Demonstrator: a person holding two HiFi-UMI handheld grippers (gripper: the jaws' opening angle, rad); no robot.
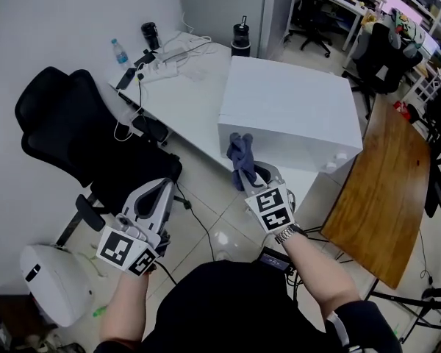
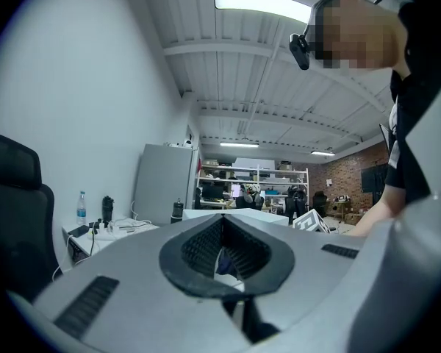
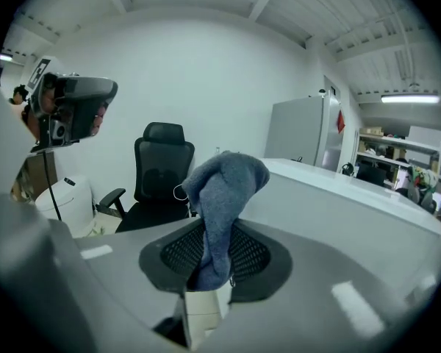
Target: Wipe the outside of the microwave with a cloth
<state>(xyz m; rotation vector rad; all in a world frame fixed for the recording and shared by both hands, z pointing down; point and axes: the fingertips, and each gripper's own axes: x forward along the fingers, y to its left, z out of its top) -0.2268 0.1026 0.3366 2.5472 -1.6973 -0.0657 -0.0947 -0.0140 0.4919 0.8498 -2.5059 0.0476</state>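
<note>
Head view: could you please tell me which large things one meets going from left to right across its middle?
chair → microwave → wooden table

A plain white wall [image 1: 51,28] runs along the left above a pale, glossy tiled floor [image 1: 206,197], where a black office chair [image 1: 73,134] stands beside a long white tabletop [image 1: 180,98] and a brown wooden tabletop [image 1: 386,190] sits to the right. Overhead, a white ribbed ceiling [image 2: 206,72] carries a bright strip light [image 2: 261,4], and at the room's far end stand a tall grey cabinet [image 2: 165,186], open shelving [image 2: 253,182] and a red brick wall [image 2: 349,179].
</note>
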